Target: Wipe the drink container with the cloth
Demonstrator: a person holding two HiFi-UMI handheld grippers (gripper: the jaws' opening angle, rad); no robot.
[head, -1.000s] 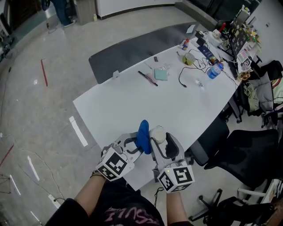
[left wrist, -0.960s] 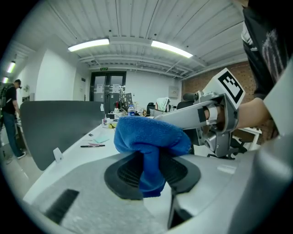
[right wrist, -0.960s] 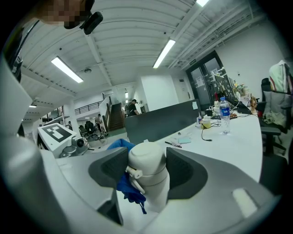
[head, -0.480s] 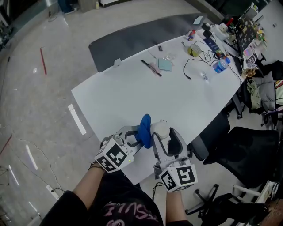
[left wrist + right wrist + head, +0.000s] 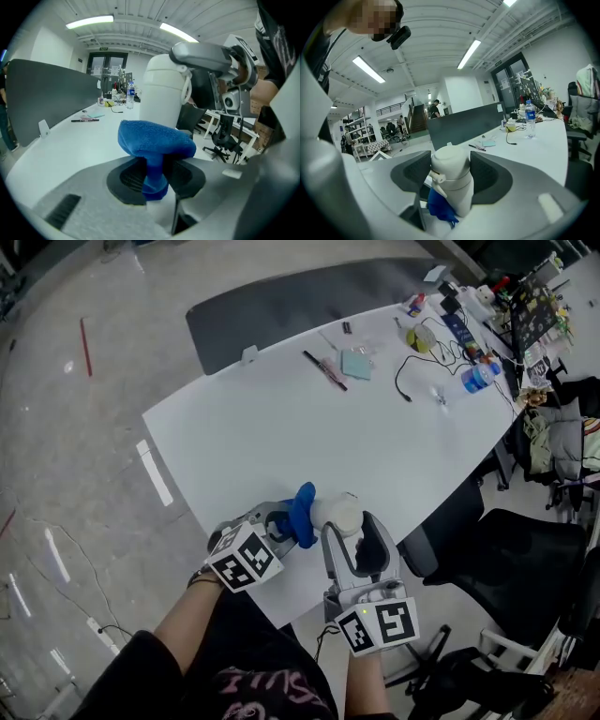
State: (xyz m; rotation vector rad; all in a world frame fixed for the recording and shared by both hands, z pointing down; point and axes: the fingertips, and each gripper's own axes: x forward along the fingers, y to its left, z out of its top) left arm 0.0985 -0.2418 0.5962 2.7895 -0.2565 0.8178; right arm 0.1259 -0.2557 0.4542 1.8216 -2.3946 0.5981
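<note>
A white drink container (image 5: 339, 514) (image 5: 451, 182) (image 5: 161, 91) is held over the near edge of the white table (image 5: 281, 427), with my right gripper (image 5: 347, 538) (image 5: 451, 176) shut on its body. A folded blue cloth (image 5: 302, 515) (image 5: 154, 140) (image 5: 439, 206) is pinched in my left gripper (image 5: 289, 526) (image 5: 153, 176), which is shut on it. The cloth presses against the container's left side. In the right gripper view the cloth shows low beside the container's base.
At the table's far end lie a pen (image 5: 324, 370), a teal pad (image 5: 358, 363), a black cable (image 5: 409, 381) and a water bottle (image 5: 476, 379) among clutter. A dark partition (image 5: 300, 298) runs behind the table. Black office chairs (image 5: 506, 549) stand to the right.
Both grippers, with container and cloth, have stayed together near the table's edge. The head view has shifted, so the table sits slightly higher and further left in it.
</note>
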